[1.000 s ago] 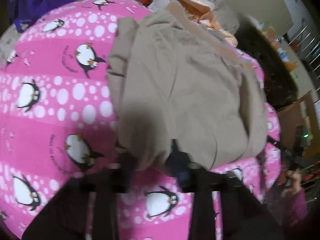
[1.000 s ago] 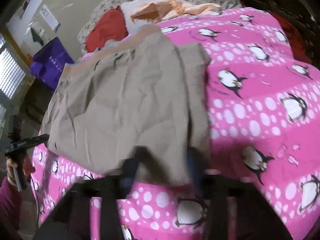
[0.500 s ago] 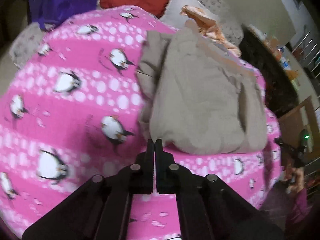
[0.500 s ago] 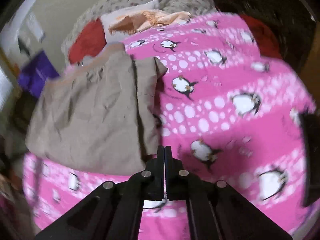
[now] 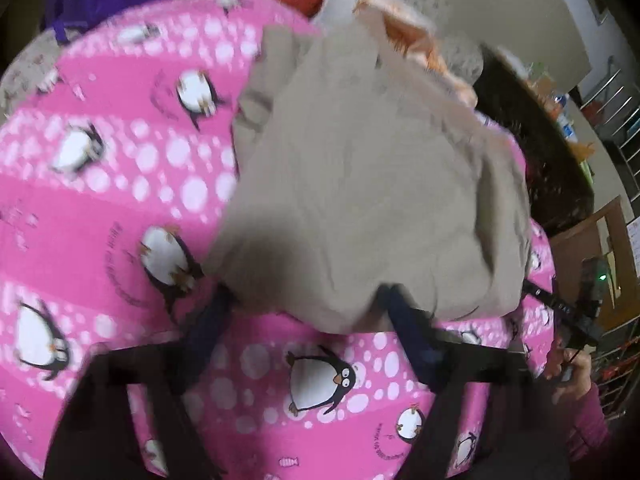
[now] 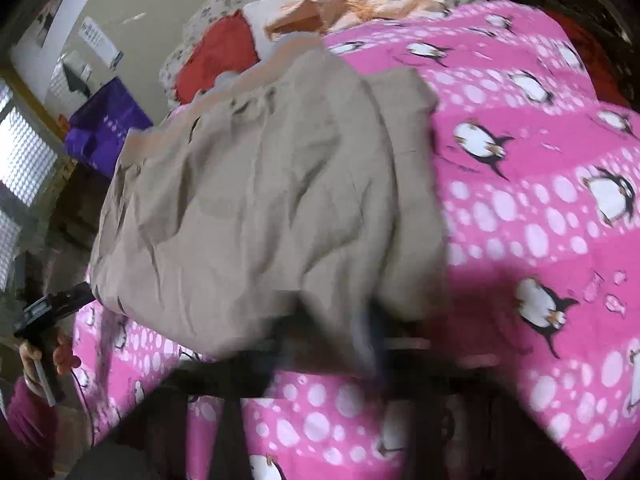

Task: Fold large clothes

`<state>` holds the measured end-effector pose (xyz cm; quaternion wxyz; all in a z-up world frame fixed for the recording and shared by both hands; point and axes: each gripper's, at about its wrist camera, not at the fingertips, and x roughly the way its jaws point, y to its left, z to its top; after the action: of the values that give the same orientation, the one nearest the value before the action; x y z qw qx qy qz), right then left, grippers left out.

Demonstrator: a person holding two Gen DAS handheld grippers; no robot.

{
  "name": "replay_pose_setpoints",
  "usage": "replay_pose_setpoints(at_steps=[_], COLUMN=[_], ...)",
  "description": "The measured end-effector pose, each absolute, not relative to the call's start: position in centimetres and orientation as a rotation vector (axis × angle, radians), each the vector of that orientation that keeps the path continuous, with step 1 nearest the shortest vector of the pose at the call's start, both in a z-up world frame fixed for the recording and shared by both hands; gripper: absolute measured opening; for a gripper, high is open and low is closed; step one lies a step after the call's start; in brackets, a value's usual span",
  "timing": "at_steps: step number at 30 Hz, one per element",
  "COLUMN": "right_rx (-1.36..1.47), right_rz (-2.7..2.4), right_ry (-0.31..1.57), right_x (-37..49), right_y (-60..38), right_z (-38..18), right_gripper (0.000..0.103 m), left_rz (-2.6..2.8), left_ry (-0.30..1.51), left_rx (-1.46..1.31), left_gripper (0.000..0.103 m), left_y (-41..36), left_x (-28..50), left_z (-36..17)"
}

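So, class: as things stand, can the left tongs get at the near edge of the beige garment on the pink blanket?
Probably yes: the left tongs are opening right at the beige garment, its near edge between the fingers, nothing blocking.

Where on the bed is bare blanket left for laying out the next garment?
Bare penguin blanket lies right of the beige garment in the right wrist view, and along the near edge. Crowded: the head end, with red cushion, orange cloth and purple bag.
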<state>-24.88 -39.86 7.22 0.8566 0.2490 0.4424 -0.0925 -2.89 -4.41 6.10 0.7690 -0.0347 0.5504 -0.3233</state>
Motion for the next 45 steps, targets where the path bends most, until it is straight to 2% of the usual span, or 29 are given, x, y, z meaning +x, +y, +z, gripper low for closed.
replay_pose_setpoints(at_steps=[1, 7, 13, 14, 16, 17, 18, 21, 22, 24, 33, 37, 40, 45], right_rx=[0.495, 0.429, 0.507, 0.504, 0.485, 0.460, 0.438, 0.401, 0.394, 0.395, 0.158, 0.051, 0.130, 0.138], right_rz=[-0.215, -0.304, -0.304, -0.303, -0.335, -0.362, -0.382, -0.337, -0.306, -0.210, -0.099, -0.197, -0.204, -0.170], right_ry=[0.917, 0.846, 0.942, 0.937, 0.947, 0.951, 0.939, 0.866, 0.850, 0.839, 0.884, 0.948, 0.984, 0.966], right_x=[-25.0, -27.9, -29.0, -29.1, -29.1, -28.9, -28.6, -27.0, -26.1, -23.4, -10.2, -6.6, -5.7, -7.8], right_y=[-39.4, -41.6, -42.6, -42.2, -41.7, -41.4, -41.1, -39.6, -38.8, -36.9, -30.0, -30.2, -31.7, -31.6], right_z=[7.7, 12.4, 8.9, 8.9, 9.6, 10.3, 11.3, 14.0, 14.7, 15.3, 13.4, 10.4, 8.1, 9.8], right_gripper=[0.003, 0.000, 0.001, 0.007, 0.020, 0.035, 0.039, 0.039, 0.039, 0.039, 0.037, 0.037, 0.038, 0.045], left_rz=[-0.685, -0.715, -0.654, -0.658, -0.656, -0.649, -0.643, -0.631, -0.624, -0.601, -0.455, -0.435, -0.433, -0.436], left_ry=[1.220, 1.075, 1.174, 1.178, 1.184, 1.176, 1.157, 1.053, 1.029, 0.997, 1.035, 1.043, 1.031, 1.032], left_rx=[-0.032, 0.028, -0.067, -0.095, -0.160, -0.171, -0.167, -0.090, -0.059, -0.016, 0.155, 0.172, 0.200, 0.219], left_gripper=[0.003, 0.001, 0.000, 0.000, 0.012, 0.030, 0.043, 0.050, 0.058, 0.064, 0.064, 0.064, 0.065, 0.065], left_y=[-5.0, -3.5, -1.4, -0.9, 0.0, 0.3, 0.3, -0.7, -1.3, -2.9, -8.6, -9.1, -9.4, -9.5], left_x=[-2.9, -3.9, -2.9, -3.2, -3.2, -3.2, -3.3, -3.8, -3.8, -3.3, -0.8, -0.3, -0.4, -0.6], left_z=[5.7, 10.7, 6.9, 6.7, 6.9, 7.3, 7.9, 10.3, 10.8, 11.4, 7.1, 6.2, 6.4, 7.2])
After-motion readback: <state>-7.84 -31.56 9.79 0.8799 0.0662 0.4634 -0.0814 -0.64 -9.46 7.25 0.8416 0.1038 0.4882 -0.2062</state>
